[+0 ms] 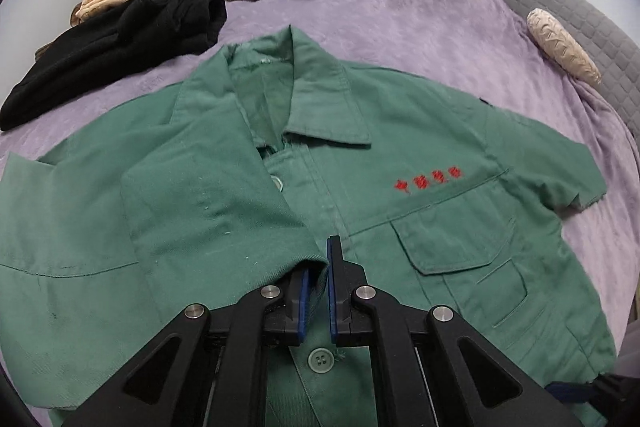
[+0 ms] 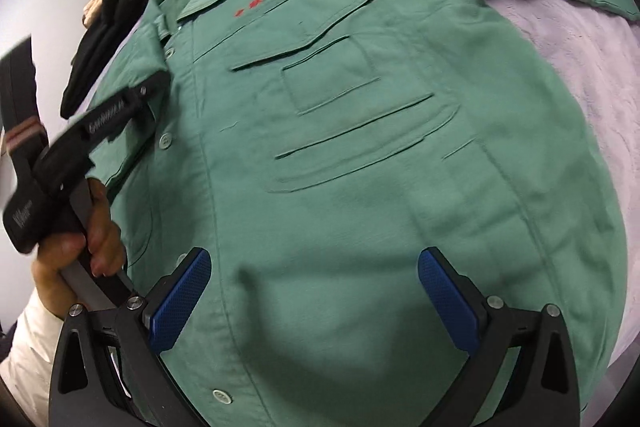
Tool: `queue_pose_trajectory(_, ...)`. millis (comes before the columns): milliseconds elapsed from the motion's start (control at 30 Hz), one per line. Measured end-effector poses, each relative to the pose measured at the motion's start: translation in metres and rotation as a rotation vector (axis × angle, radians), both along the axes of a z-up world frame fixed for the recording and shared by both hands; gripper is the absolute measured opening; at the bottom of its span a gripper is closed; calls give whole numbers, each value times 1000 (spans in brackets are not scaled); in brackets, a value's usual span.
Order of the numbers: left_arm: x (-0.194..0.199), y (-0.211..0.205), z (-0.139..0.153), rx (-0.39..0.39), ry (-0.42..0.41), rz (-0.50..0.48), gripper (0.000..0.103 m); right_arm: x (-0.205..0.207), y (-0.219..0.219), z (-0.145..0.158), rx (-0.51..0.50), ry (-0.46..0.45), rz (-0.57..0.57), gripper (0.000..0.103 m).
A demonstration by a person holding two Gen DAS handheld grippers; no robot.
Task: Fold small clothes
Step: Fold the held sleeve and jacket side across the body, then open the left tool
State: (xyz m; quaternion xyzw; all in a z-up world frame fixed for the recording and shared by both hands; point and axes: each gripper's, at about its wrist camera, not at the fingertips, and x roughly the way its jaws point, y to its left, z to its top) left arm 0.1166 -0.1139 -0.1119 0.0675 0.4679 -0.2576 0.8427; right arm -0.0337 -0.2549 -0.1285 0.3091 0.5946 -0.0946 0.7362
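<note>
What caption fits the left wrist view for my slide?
Left gripper shut on the green shirt's folded-over sleeve, on a purple bedspread.

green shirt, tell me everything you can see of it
The green shirt is a short-sleeved work shirt of sturdy cotton-like cloth, lying front up on the purple bedspread. It has a collar, pale green buttons down the placket, a flapped chest pocket and red embroidered characters above it. One sleeve is folded in across the front, its hem pinched in the shut left gripper; the other sleeve lies spread out flat. The open right gripper hovers above the lower front; whether it touches is unclear.
</note>
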Motion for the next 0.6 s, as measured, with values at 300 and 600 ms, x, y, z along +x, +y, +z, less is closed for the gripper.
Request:
queue_pose_trajectory(300,-35,36,47,24,-173,-17,91,52,4,24,-128,-121,99,103)
queue_pose_trajectory(600,-45,193,29,268,-136,368,91,158,144,36,-433,-274,558,103)
